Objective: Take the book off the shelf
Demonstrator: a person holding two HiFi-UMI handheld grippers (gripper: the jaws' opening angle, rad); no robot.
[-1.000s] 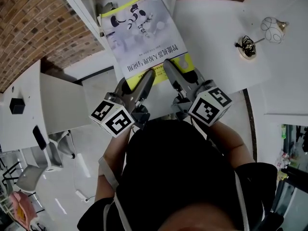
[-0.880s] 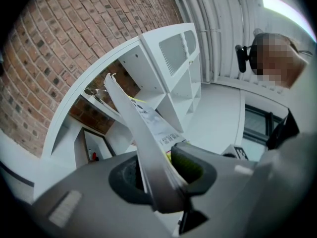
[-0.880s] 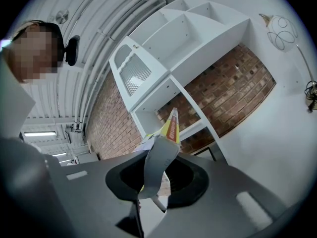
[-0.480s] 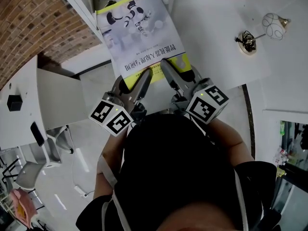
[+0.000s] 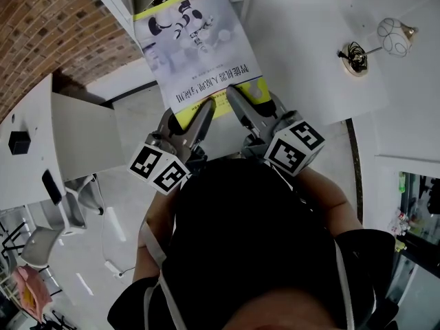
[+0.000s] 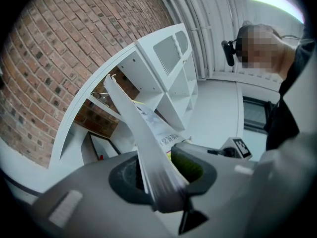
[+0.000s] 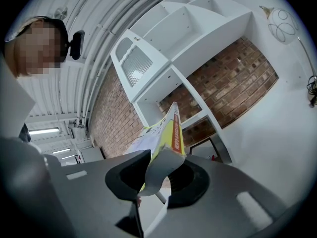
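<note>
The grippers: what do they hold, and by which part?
The book, by its near yellow-banded end: left gripper near the page side, right gripper near the spine.

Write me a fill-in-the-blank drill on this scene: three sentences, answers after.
1. The left tongs and right tongs both grip one book by its ____-coloured near edge.
2. The wall behind the white shelf is made of ____.
3. The marker cube on the left tongs is patterned in black and ____.

Missing words: yellow; brick; white.
</note>
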